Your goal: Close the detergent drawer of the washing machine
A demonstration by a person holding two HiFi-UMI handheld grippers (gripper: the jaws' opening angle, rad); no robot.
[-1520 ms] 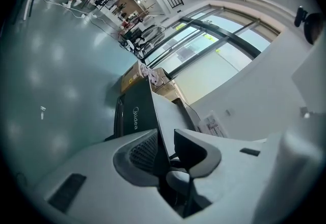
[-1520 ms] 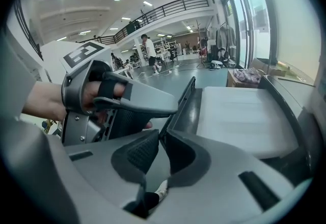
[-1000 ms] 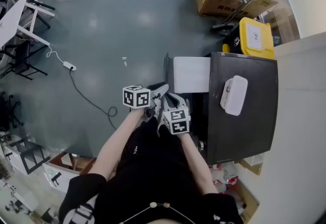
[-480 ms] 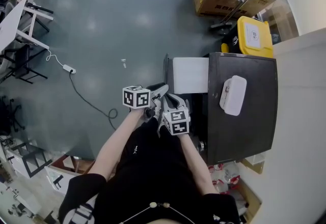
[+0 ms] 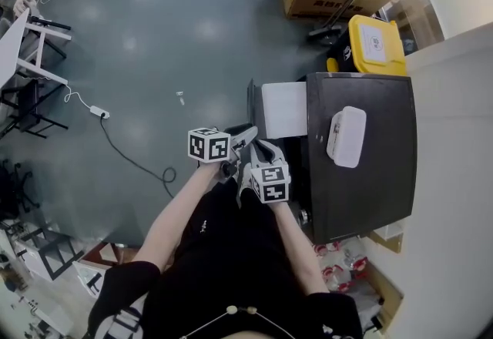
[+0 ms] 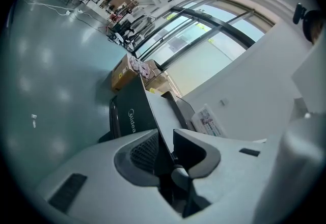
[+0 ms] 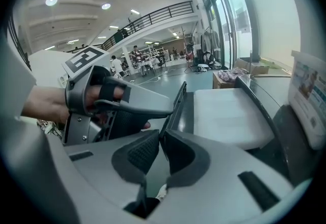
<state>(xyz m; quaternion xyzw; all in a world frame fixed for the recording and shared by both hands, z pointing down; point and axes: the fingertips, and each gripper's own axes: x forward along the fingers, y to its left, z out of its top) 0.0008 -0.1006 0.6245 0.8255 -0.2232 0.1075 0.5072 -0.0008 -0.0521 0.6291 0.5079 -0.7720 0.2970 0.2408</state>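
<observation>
You're pinching the front of the open drawer (image 5: 283,109) with left gripper (image 6: 165,134) and right gripper (image 7: 159,134), mid-frame, left of the washer (image 5: 377,176). Glossy grey floor (image 5: 154,37) is filling the upper left, a cable (image 5: 123,152) trailing across it.

The left forearm (image 5: 179,210) and right forearm (image 5: 296,249) reach forward side by side. The left gripper (image 6: 164,139) clamps the drawer front (image 6: 133,113) between its jaws. The right gripper (image 7: 160,136) (close beside it) pinches the same panel's near edge.
</observation>
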